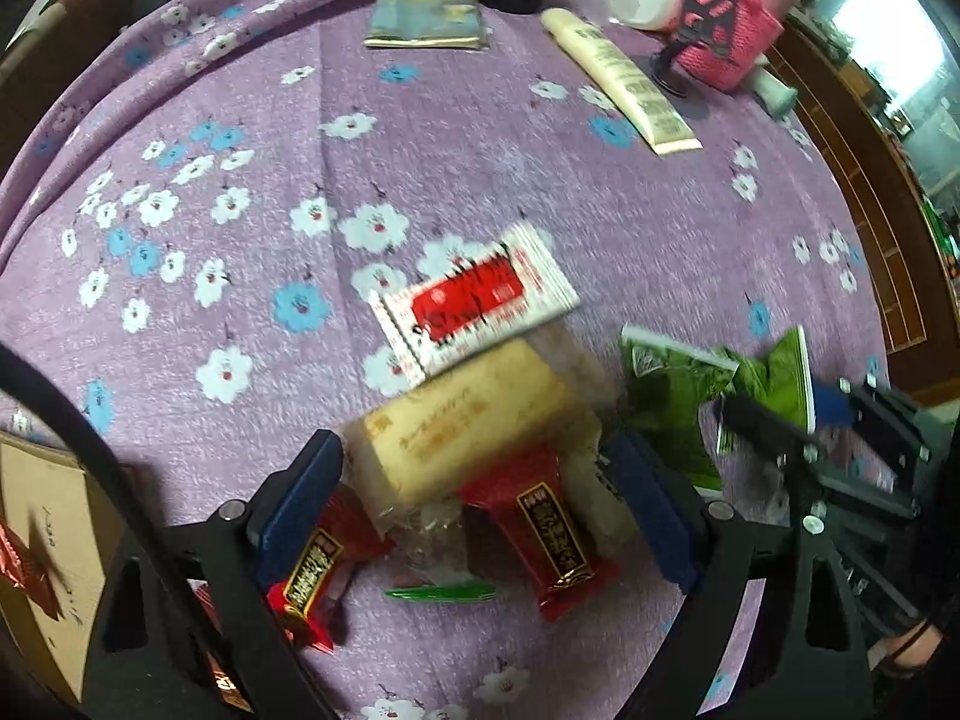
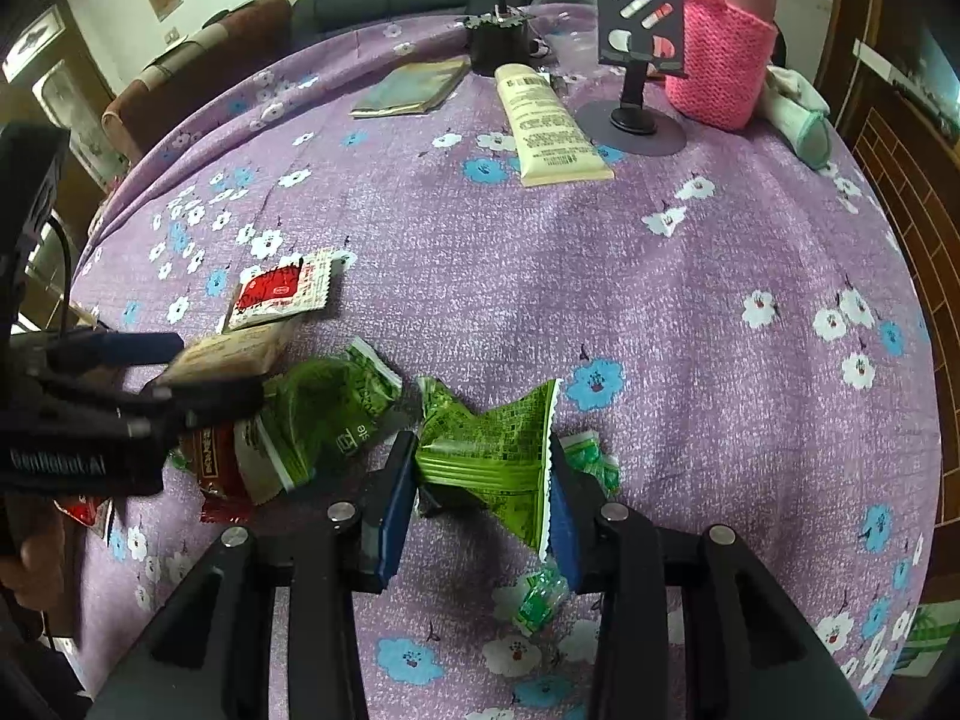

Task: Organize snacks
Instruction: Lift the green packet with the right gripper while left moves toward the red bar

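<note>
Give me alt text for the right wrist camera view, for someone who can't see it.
The right gripper is closed on a green snack packet above a purple floral tablecloth. To its left, the left gripper reaches over a pile of green, red and beige snacks.

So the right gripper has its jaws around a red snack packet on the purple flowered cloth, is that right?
Not quite. The packet between the right gripper jaws is a green snack packet, not a red one. The right wrist view shows it, crumpled and lying on the purple flowered cloth. The red packets lie further left, near the left gripper.
</note>
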### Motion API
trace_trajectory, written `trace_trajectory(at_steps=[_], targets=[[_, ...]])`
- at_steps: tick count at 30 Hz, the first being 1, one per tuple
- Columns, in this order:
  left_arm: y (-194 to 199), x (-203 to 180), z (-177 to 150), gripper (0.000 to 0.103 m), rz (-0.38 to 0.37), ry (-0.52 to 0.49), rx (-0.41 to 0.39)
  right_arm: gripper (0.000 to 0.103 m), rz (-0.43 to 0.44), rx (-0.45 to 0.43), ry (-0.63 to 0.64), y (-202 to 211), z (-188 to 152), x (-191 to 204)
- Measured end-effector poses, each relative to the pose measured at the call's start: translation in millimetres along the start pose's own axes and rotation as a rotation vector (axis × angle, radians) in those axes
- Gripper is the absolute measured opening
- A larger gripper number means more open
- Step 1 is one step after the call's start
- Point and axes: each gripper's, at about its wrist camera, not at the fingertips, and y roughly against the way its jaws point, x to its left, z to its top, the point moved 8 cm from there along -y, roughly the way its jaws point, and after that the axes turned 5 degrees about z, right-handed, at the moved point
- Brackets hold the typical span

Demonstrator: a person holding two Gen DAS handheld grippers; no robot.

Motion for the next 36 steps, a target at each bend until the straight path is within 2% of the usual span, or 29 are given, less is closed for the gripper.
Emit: trace_trajectory(at_steps=[7, 9, 14, 22, 28, 30, 36], targets=[[2, -4, 0, 0.090, 0.031, -0.058, -0.035, 0.041, 0.004, 0.001, 0.063, -7, 3, 3], [0, -3, 0, 0.089, 0.021, -0.053, -0.022, 0.042, 0.010, 0.024, 0.073, -12, 3, 4], [1, 3, -3, 0.089, -0.006, -0.039, -0.019, 0.039, -0.019, 0.019, 0.110, -15, 7, 8], [11, -9, -32, 0.089, -0.053, -0.060, -0.008, 0.038, -0.009, 0.009, 0.043, 2, -9, 0], [22, -19, -54, 0.089, -0.081, -0.069, -0.040, 0.038, -0.003, -0.008, 0.007, 19, -27, -7], [21, -20, -53, 0.086, -0.050, -0.076, -0.065, 0.038, -0.015, -0.008, -0.001, 19, -31, -11], [13, -20, -42, 0.069, -0.068, -0.039, -0.049, 0.038, -0.025, -0.011, -0.017, 17, -33, -15]])
